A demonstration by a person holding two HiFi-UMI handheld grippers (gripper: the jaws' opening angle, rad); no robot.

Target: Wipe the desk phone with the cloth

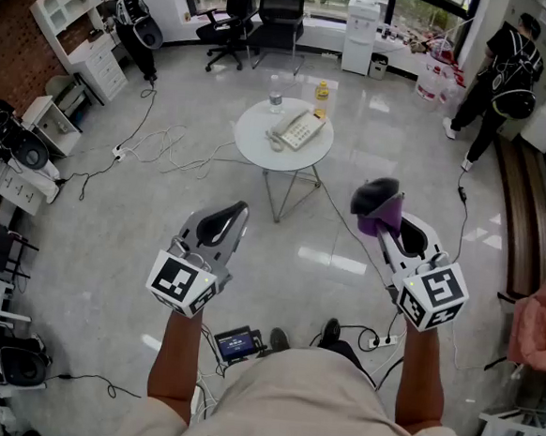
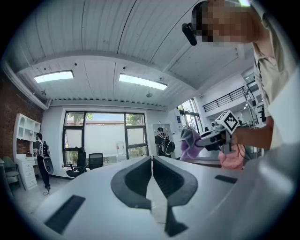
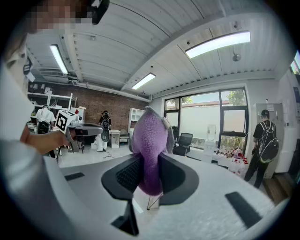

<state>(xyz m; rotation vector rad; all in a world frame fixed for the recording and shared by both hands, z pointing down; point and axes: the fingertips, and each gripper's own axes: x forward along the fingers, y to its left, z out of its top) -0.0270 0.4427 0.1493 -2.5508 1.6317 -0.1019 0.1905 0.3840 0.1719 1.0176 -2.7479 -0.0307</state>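
Note:
A white desk phone (image 1: pixel 296 129) lies on a small round white table (image 1: pixel 251 140) well ahead of me. My right gripper (image 1: pixel 383 218) is held up at the right, shut on a purple and grey cloth (image 1: pixel 378 205) that bunches up out of its jaws; the same cloth (image 3: pixel 150 145) fills the middle of the right gripper view. At the left, my left gripper (image 1: pixel 234 215) is shut with nothing in it, its jaws meeting edge to edge (image 2: pixel 152 165). Both grippers are raised, pointing up and away from the table, far short of the phone.
A clear bottle (image 1: pixel 275 99) and a yellow bottle (image 1: pixel 321 94) stand on the table behind the phone. Cables (image 1: pixel 170 148) trail over the grey floor. Office chairs (image 1: pixel 280 11) stand at the back, shelves and gear along the left. A person (image 1: pixel 496 75) stands at the far right.

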